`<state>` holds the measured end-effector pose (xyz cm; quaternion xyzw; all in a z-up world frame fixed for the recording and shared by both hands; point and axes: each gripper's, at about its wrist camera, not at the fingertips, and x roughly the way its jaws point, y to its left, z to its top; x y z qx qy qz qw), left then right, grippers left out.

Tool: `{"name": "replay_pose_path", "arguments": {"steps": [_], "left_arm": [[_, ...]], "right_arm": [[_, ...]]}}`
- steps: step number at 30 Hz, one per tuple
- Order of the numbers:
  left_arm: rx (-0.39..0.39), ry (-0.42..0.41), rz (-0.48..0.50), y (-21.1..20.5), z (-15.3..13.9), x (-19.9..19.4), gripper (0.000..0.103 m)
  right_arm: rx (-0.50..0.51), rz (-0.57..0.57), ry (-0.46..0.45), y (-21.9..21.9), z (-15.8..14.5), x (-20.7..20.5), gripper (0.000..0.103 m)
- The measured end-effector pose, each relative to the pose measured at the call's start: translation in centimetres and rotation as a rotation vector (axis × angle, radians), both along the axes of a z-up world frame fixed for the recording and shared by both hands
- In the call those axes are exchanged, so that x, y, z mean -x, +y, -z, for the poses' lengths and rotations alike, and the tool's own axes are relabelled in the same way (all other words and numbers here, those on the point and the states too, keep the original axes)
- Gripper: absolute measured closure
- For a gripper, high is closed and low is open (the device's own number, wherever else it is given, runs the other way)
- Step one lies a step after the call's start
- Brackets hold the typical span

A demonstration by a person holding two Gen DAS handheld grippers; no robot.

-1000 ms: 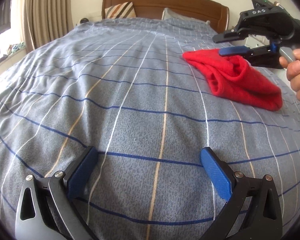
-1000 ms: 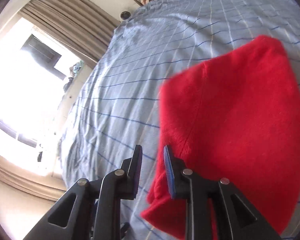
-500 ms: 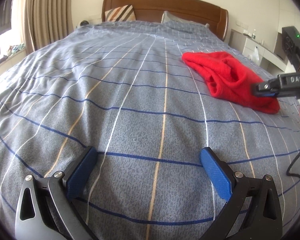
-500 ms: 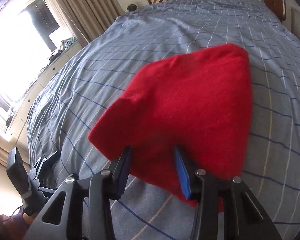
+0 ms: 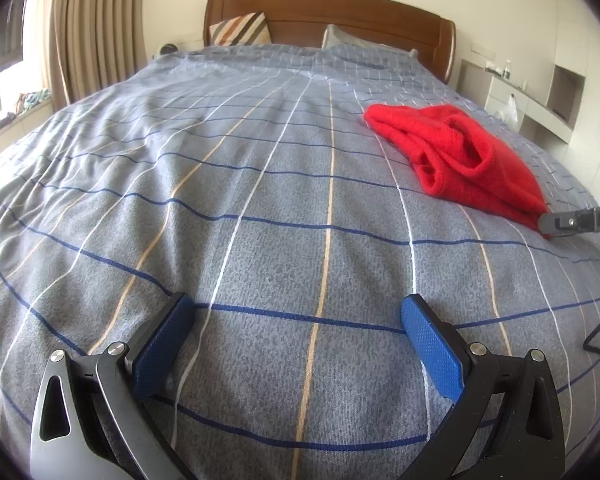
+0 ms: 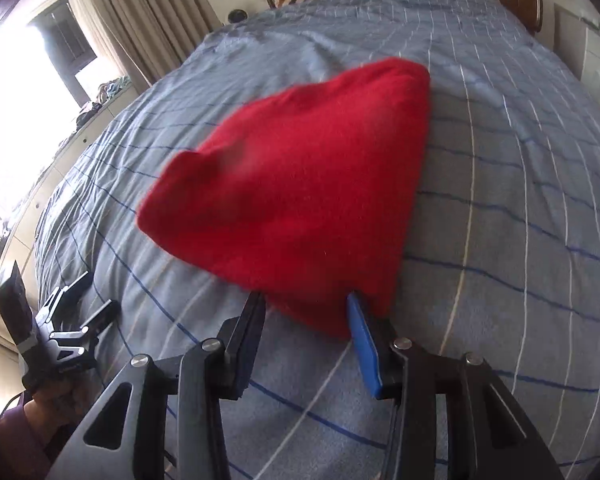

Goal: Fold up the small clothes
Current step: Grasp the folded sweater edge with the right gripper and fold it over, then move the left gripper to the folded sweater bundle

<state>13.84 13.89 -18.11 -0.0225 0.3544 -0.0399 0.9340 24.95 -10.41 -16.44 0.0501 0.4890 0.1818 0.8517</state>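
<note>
Opening, right gripper (image 6: 306,312) slid to red garment's (image 6: 300,184) near corner, jaws straddling it unpinched; bedspread (image 6: 500,200) around.

A red knit garment (image 5: 464,160) lies bunched and loosely folded on the grey checked bedspread (image 5: 260,200), at about two o'clock in the left wrist view. Its open, rolled edge faces seven o'clock; its smooth back tapers toward the near corner.

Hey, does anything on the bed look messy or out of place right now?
Only the red garment: it lies bunched and unevenly folded near the right side of the checked bedspread, its edges rumpled. Nothing looks spilled or damaged.
</note>
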Motion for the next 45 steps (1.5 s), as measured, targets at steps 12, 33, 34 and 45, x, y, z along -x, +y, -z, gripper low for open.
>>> {"name": "replay_pose_path", "arguments": {"steps": [12,33,34,45], "left_arm": [[-0.012,-0.005,-0.005,-0.2,0.0,0.1,0.001],[-0.035,0.012,-0.02,-0.4,-0.1,-0.2,0.0],[-0.048,0.031,-0.025,-0.5,-0.3,-0.4,0.0],[0.186,0.136,0.263,-6.7,-9.6,-11.4,0.001]], "right_arm": [[0.218,0.212,-0.227,-3.9,-2.8,9.9,0.027],[0.283,0.327,-0.224,-7.7,0.3,12.3,0.027],[0.283,0.325,-0.221,-7.7,0.2,12.3,0.027],[-0.031,0.294,-0.212,-10.0,-3.7,4.9,0.027]]}}
